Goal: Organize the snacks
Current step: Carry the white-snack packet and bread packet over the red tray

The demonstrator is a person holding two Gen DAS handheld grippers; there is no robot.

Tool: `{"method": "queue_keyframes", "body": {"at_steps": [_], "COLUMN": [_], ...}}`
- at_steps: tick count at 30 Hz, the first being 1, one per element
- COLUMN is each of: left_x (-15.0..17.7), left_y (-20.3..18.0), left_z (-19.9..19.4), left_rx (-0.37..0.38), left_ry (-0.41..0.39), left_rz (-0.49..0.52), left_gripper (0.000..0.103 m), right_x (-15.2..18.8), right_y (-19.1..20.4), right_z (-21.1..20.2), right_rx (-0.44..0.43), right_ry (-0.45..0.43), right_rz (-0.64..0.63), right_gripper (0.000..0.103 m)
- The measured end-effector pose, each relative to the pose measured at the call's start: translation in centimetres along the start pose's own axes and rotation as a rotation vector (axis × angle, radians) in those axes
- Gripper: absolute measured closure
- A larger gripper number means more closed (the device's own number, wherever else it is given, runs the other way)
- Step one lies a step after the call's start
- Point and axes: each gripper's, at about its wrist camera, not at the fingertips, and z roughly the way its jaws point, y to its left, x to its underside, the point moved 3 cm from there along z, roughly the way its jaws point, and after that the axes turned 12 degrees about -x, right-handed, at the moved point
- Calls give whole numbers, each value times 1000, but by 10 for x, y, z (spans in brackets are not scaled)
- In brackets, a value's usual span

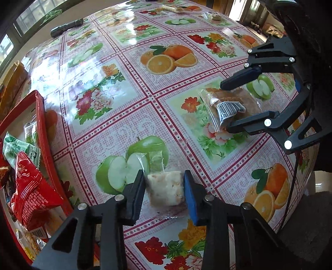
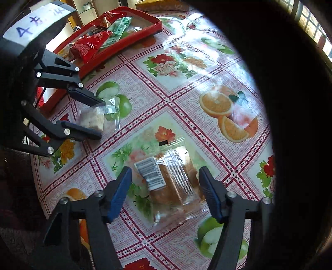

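Left wrist view first: the left hand-held gripper (image 1: pixel 164 194) points down at a glossy, plastic-looking tablecloth printed with squares of apples, oranges and flowers, spread over the desk (image 1: pixel 128 87). Its two black fingers, one with a blue ribbed pad, sit tight against both sides of a pale, crumbly square snack (image 1: pixel 166 190) in a clear crinkly wrapper, so it looks clenched on that snack, which lies on the printed green apple. To the right, the right hand-held gripper (image 1: pixel 228 106) straddles a brownish bread-like snack (image 1: pixel 226 101) in a transparent bag with a white barcode label. At the left edge is a red tray (image 1: pixel 44 133) with a shiny rim, holding a red foil packet (image 1: pixel 31 187) with a crimped edge and a green-and-white packet (image 1: pixel 18 149). Far up the desk lies a dark cylindrical flashlight (image 1: pixel 66 27), plus a couple more wrapped snacks (image 1: pixel 211 15) near the far edge.

Right wrist view: the right hand-held gripper (image 2: pixel 166 193) hangs over the bagged bread snack (image 2: pixel 172 187), blue ribbed pads on either side, with visible gaps, so it's released and not squeezing anything. The bag is wrinkly and reflective, lying flat on a flower square. Over on the left, the left hand-held gripper (image 2: pixel 97 118) pinches the pale square snack (image 2: pixel 92 120), with the red tray (image 2: pixel 145 31) of packets behind it.
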Motion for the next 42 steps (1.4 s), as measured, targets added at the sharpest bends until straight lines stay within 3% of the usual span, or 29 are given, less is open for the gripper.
{"method": "queue_keyframes", "body": {"at_steps": [6,13,24,33,42], "left_x": [4,11,13,26,51], "left_y": [5,14,10,40,100], "left_z": [-3,-8,-38,-60,-78], "left_rx": [7,61,63,41,-27], "left_ry": [-28,-30,-101,-140,-167], "left_rz": [-73,-163,-179,-246,-383], "left_gripper": [71,71,71,71,71], "right_x": [5,17,22,-10,-81], "right_y": [5,2,8,30,68], "right_z": [-4,-15,-26,-27,-13], "right_rx": [16,29,5,-9,-64], "right_ry": [-38,-131,-212,-231,-235], "right_rz": [68,221,327,278,148], "right_gripper": [58,58,58,58,58]}}
